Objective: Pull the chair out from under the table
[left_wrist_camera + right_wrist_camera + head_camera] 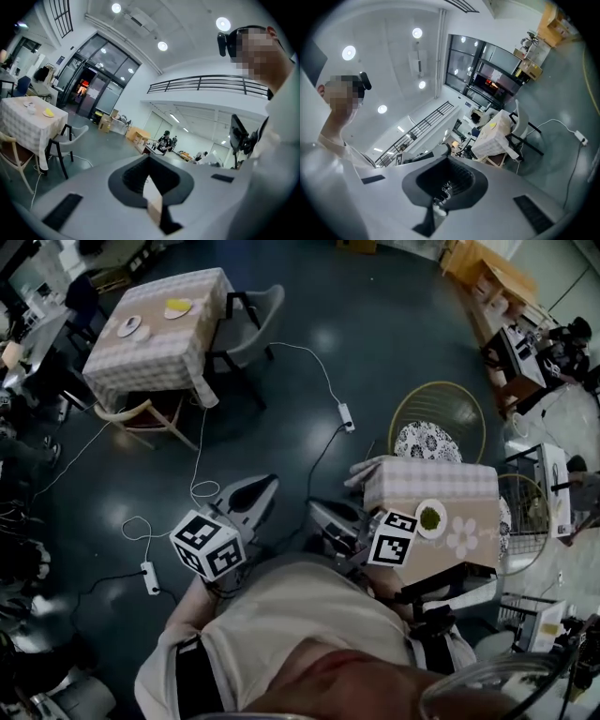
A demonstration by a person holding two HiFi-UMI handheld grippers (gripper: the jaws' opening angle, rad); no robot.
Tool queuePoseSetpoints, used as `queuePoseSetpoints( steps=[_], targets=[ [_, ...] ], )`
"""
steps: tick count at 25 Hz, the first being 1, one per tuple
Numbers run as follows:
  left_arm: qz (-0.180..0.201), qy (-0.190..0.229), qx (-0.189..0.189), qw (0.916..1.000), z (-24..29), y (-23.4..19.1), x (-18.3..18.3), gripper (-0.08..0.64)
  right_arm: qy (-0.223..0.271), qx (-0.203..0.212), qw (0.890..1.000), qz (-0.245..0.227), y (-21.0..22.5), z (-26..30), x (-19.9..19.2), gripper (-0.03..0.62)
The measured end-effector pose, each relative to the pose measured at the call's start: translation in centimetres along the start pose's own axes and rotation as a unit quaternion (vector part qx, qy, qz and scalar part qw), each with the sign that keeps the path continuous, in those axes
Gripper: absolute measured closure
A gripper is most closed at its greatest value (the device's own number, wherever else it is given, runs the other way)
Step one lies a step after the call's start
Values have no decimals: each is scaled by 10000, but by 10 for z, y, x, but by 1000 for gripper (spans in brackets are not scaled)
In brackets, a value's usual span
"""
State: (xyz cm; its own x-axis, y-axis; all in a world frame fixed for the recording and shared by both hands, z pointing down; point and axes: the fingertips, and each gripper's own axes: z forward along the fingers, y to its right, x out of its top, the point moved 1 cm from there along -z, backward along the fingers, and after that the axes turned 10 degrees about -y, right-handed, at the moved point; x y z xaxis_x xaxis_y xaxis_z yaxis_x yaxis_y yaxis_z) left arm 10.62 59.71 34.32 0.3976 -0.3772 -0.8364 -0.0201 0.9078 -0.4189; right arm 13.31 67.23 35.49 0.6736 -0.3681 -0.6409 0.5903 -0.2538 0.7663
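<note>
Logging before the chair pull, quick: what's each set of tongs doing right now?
Left grey plastic tongs: closed, empty.
Right grey plastic tongs: closed, empty.

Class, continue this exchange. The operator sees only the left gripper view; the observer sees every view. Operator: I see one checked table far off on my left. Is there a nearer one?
Observer: Yes. In the head view a second checked table stands close by the right tool.
Operator: Does it have a chair?
Observer: A round-backed gold wire chair is pushed in at its far side.
Operator: Is anything on top?
Observer: A white plate holding something green.
</note>
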Motion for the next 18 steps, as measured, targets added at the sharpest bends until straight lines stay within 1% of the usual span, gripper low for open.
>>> queuePoseSetpoints(
  steps=[3, 6, 9, 11, 13, 16, 18],
  targets=[
    [35, 45, 22, 10000, 16, 4, 4, 552, -12, 68, 9998, -161, 11, -11, 7, 584],
    [100, 36, 130, 9999, 32, 9, 6, 552, -17, 123, 9998, -171, 25, -21, 14, 584],
    [8, 45, 259, 9997, 45, 10, 5, 552, -100, -151, 9996, -230, 45, -28, 18, 584],
    [-63, 14, 407, 9991, 50, 7, 4, 552, -153, -225, 9991, -328, 54, -32, 22, 584],
    [-122, -44, 551, 9984, 54, 2, 2, 552, -184, -34, 9992, -339, 55, -33, 25, 584],
    [-193, -69, 682, 9975, 57, -6, 2, 552, -176, 419, 9988, -167, 51, -31, 31, 584],
    [-199, -52, 720, 9972, 59, -12, 6, 552, -137, 477, 9987, -63, 54, -28, 35, 584]
  ],
)
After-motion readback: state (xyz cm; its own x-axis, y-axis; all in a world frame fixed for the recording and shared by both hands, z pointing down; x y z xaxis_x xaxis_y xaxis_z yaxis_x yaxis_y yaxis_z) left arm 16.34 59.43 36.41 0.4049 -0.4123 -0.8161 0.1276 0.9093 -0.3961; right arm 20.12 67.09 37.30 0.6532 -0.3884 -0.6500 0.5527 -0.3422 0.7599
